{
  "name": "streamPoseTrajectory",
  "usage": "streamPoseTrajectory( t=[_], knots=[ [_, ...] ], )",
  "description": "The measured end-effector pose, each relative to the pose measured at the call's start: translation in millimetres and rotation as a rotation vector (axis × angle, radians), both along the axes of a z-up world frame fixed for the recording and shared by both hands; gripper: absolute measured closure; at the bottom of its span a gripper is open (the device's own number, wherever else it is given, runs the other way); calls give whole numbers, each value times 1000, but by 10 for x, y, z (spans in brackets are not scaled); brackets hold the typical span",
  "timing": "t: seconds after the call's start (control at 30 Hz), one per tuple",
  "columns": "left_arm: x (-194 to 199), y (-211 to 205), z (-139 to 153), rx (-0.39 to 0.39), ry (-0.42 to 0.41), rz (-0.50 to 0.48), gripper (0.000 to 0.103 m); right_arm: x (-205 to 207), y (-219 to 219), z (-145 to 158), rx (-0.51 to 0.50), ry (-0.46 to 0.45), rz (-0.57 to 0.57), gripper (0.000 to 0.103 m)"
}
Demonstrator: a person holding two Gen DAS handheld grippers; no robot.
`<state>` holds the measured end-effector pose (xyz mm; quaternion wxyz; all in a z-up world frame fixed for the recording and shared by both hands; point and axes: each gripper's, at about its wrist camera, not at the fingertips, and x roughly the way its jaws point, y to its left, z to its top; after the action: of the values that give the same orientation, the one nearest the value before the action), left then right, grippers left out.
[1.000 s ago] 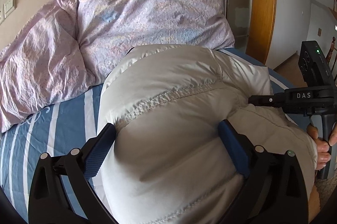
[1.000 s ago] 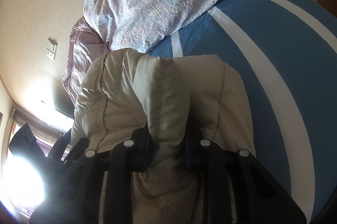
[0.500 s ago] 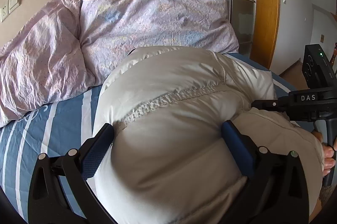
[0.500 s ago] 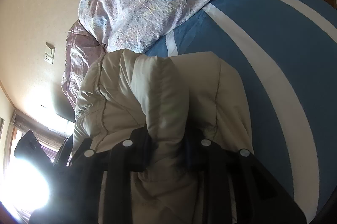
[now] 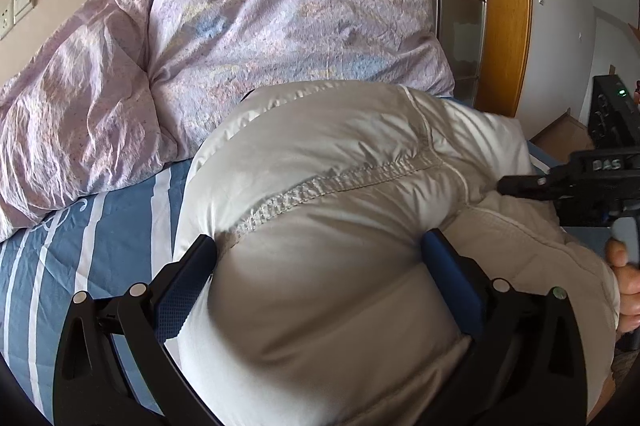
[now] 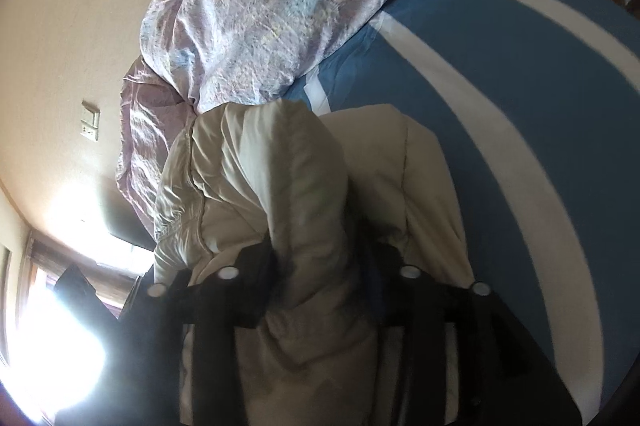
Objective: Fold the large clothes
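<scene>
A puffy off-white down jacket [image 5: 340, 154] lies bunched on the blue striped bed sheet [image 5: 100, 226]. My left gripper [image 5: 316, 258] holds a thick bulge of it, both blue pads dug into its sides. In the right wrist view a rolled fold of the jacket [image 6: 248, 162] stands between the fingers of my right gripper [image 6: 320, 266]. Those jaws are opening, and a dark gap shows beside the right-hand pad. The right tool's black body [image 5: 592, 182] sits at the jacket's right edge, with a person's hand [image 5: 626, 278] on its handle.
A crumpled lilac quilt [image 5: 260, 26] is heaped at the head of the bed, right behind the jacket. A wooden door frame with glass panes [image 5: 504, 6] stands at the right. Bare striped sheet [image 6: 500, 86] stretches to the right of the jacket.
The right gripper's fingers have spread apart around the jacket fold, which has puffed out between them. The left gripper keeps the same hold on the bulge.
</scene>
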<state>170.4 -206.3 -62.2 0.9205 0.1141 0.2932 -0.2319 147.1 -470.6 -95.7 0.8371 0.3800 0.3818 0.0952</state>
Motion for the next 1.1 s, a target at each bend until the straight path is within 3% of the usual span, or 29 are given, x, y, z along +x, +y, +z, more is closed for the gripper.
streamPoseTrajectory(
  t=[0.23,0.33,0.43,0.57,0.77,1.1],
  knots=[
    [-2,28,16,-8,8,10,1,-231,-16,79,49,-37,42,51],
    [-8,38,26,-11,9,15,1,-252,79,64,-8,-31,45,66],
    [-26,44,54,-10,9,17,1,-262,123,57,-43,-22,21,76],
    [-84,117,229,-17,19,-9,1,-294,130,49,-65,-11,-9,80],
    [-113,294,527,15,-68,6,1,-307,99,20,-60,-14,-33,81],
    [91,271,277,-15,76,-23,1,-293,51,-103,-30,-1,-43,80]
  ],
)
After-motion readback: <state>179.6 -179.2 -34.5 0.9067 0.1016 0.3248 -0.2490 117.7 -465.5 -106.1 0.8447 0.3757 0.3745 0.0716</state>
